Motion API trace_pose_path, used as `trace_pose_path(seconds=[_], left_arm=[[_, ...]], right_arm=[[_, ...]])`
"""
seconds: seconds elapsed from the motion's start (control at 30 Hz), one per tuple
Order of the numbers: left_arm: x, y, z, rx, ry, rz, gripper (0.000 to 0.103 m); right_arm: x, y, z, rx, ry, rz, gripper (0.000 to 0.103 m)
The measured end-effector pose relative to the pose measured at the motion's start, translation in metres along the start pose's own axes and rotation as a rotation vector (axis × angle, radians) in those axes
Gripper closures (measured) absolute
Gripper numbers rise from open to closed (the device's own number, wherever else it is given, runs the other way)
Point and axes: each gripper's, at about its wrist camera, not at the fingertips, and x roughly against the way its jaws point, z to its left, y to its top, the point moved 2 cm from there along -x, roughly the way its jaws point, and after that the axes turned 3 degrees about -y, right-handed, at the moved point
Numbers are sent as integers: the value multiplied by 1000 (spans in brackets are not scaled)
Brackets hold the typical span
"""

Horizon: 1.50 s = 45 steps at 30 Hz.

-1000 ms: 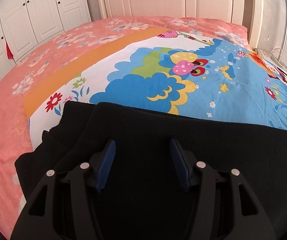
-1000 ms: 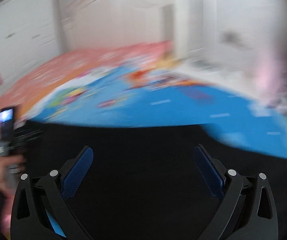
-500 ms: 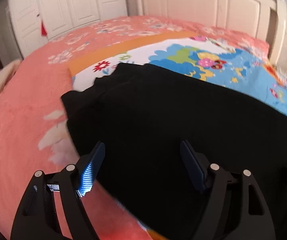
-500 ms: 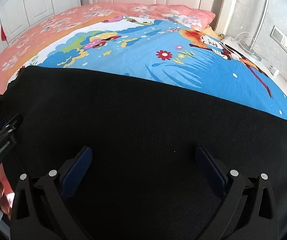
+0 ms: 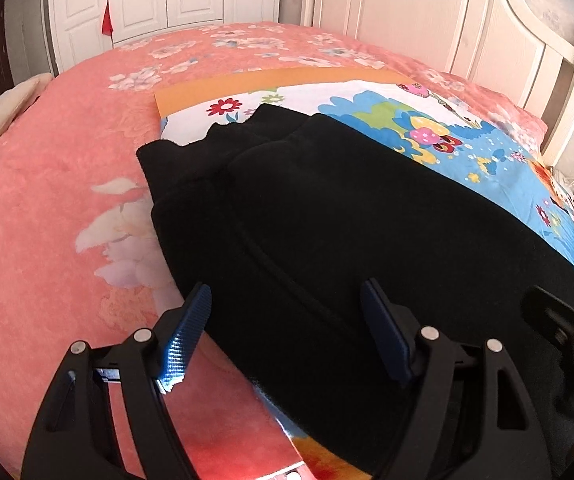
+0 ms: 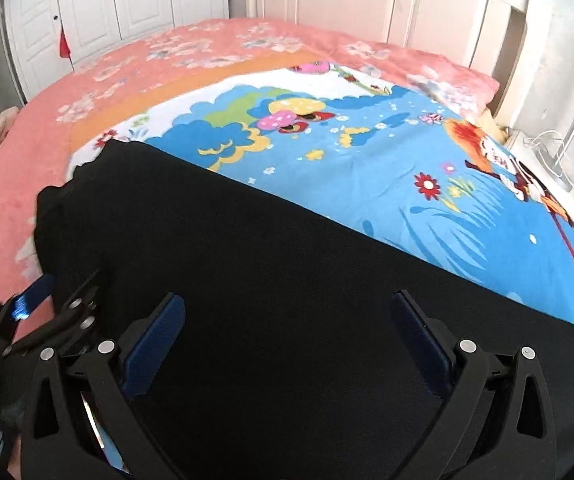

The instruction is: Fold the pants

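My left tongs [image 5: 287, 320] stand wide open over the near edge of the pants [image 5: 347, 220], gripping nothing, and my right tongs [image 6: 287, 328] are just as open above the cloth further along. The pants lie long and flat across the cartoon sheet [image 6: 367, 168] on the bed [image 5: 47, 240], with one end (the layered, stepped end, whether waist or cuffs I cannot tell) spilling off the sheet onto the pink blanket, and the other end running out toward the headboard [image 5: 467, 48] side. They look already doubled leg on leg, so I judge the step in hand is taking one end to bring it over onto the other. To do that well I should lower each tongs to a corner of the same end, one finger under all the layers and one above, so no layer slips out. The near edge beside my left tongs is a fair spot, since the blanket gives way and lets a finger slide beneath. I should lift both corners level, keep the cloth taut between them, and lay the end down square with the far end.
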Motion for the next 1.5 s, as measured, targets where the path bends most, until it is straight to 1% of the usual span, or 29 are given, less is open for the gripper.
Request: trace_pose_path(seconds=[0.03,0.07,0.13,0.27,0.4,0.5,0.63,0.77,0.8,0.87,0.93,1.0,1.13,1.23,1.43,1.47,1.5], left_arm=[[0,-1,0,1,-3,0,26],[-1,-1,0,0,-4,0,26],[-1,-1,1,8,-13,3,26],[-3,-1,4,32,-37,18,26],[-6,1,12,75,-93,62,26],[-7,2,14,78,-118,78,26],[-8,4,17,46,-165,100,26],[-9,7,18,-13,-203,140,24],[-10,9,19,-23,-223,157,23],[-11,11,19,-71,-253,172,21],[-12,12,18,-143,-272,170,17],[-13,12,19,-165,-291,181,17],[-14,14,16,-230,-302,185,15],[-16,15,17,-237,-316,190,14],[-17,15,19,-230,-313,181,11],[-16,15,21,-209,-303,171,12],[-14,18,30,-140,-227,130,19]], right_arm=[[-8,-1,-2,11,-63,28,5],[-13,-1,-6,9,-82,36,5],[-18,1,-16,-32,-69,52,5],[-18,-1,-14,-3,-98,31,5],[-20,-4,-19,-35,-60,24,4],[-19,-4,-18,-33,-63,22,4],[-18,-4,-18,-35,-59,20,4],[-19,-5,-20,-40,-51,18,4],[-19,-5,-20,-43,-48,18,4],[-19,-5,-20,-43,-45,18,4],[-19,-4,-21,-46,-40,22,4],[-19,-5,-20,-46,-41,21,4],[-19,-5,-21,-47,-39,20,4],[-19,-5,-20,-47,-39,17,4],[-19,-5,-21,-47,-39,13,4],[-19,-6,-21,-48,-39,10,4],[-19,-6,-21,-48,-39,6,4]])
